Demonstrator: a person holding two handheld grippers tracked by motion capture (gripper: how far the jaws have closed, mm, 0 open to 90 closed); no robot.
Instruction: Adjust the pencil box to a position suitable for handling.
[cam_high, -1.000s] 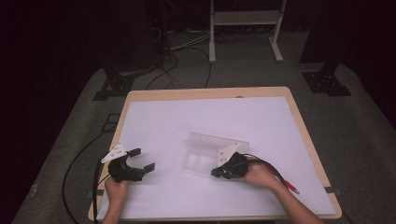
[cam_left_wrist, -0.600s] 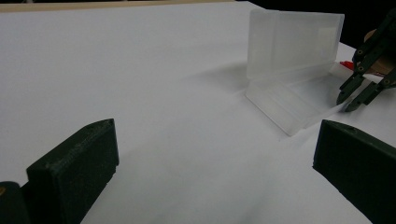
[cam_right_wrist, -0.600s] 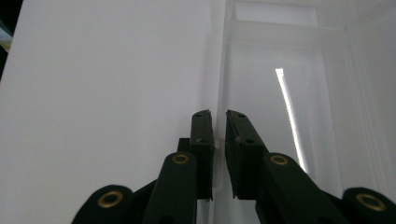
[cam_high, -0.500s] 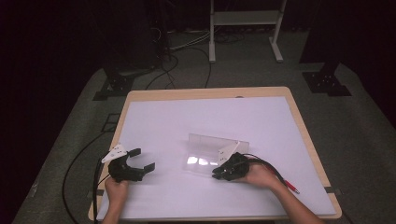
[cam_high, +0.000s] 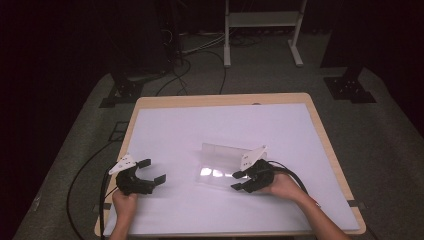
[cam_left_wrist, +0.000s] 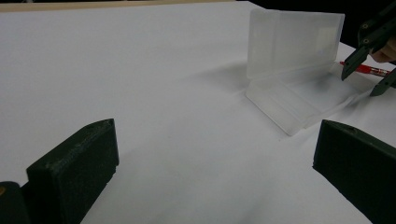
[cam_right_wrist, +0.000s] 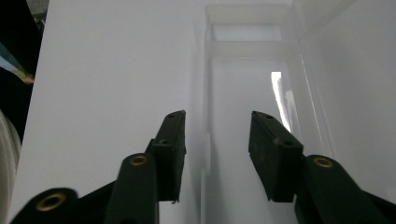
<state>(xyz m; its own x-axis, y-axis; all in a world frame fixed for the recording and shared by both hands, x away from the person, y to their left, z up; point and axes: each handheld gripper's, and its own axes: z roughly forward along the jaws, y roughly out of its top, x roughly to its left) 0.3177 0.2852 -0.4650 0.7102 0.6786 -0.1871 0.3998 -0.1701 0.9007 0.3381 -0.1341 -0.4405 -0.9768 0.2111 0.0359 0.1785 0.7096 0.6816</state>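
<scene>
The right gripper (cam_high: 239, 181), jaws just parted and empty, hovers at the near end of an open clear plastic box (cam_high: 220, 165), light, stiff and slippery, best pinched by its thin wall.

The white surface (cam_high: 200, 125) lies bare around the clear plastic box (cam_high: 220, 167). Its upright lid (cam_high: 225, 152) blocks passage from behind. A red pen (cam_left_wrist: 369, 70) lies just beside the box.

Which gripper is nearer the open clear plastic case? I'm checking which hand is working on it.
Right. The right gripper sits at the clear plastic case, jaws open at its near edge; the left gripper rests apart, farther left.
</scene>
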